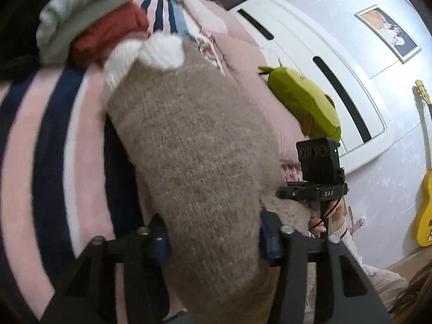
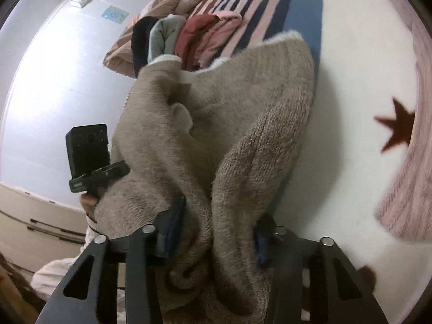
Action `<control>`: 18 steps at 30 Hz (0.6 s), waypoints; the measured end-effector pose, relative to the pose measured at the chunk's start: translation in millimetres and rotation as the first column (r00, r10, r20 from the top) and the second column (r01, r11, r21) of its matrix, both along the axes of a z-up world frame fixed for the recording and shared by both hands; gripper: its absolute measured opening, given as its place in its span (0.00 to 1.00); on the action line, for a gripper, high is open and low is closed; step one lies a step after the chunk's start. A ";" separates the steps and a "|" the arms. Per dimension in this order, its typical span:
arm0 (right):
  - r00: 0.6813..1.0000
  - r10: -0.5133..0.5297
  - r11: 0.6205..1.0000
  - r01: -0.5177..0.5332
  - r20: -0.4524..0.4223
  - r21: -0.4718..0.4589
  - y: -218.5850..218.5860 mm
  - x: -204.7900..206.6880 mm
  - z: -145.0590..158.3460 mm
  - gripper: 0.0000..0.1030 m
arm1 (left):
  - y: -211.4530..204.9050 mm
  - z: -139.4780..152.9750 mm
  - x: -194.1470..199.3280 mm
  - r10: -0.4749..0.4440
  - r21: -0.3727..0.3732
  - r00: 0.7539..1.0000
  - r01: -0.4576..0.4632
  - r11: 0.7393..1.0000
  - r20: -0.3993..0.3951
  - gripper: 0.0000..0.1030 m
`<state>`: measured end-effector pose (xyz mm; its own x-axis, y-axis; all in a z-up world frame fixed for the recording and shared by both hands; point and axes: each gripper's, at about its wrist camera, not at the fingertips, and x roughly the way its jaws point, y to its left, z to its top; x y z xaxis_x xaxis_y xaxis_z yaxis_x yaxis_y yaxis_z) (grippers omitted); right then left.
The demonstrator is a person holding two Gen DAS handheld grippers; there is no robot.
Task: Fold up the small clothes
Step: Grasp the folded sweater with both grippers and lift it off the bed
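Pink striped bedding (image 1: pixel 32 140), white wall (image 1: pixel 337 13), yellow guitar (image 1: pixel 425 210).

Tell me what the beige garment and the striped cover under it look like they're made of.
Garment: looks like thick knitted wool or acrylic, matte and fuzzy, with visible knit ribs and a white edge. Cover: seems a soft fleece or plush, with blurry-edged pink, navy and white stripes; the fibre can't be told.

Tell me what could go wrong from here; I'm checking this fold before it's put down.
The left gripper and right gripper each pinch bunched beige knit garment, so a layer may slip free. Its white trim hangs near the folded clothes and might knock them. Creased fabric may set into an uneven fold.
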<state>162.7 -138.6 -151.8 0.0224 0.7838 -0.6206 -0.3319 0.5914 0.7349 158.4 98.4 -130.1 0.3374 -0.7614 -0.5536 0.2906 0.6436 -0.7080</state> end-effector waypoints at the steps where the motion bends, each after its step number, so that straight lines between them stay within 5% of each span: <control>1: 1.000 0.001 1.000 -0.001 0.012 -0.004 3.0 -1.0 4.3 0.33 | 2.6 5.1 -2.1 0.006 0.013 1.000 -0.006 1.000 0.021 0.42; 9: 0.996 0.064 0.998 -0.062 0.060 -0.027 66.4 -4.5 18.0 0.33 | 63.9 23.5 -17.9 0.094 0.082 0.992 -0.101 0.992 0.084 0.42; 18: 0.976 0.197 0.980 -0.199 0.092 0.007 201.0 1.2 18.6 0.33 | 194.7 43.2 -46.6 0.234 0.168 0.958 -0.261 0.951 0.167 0.41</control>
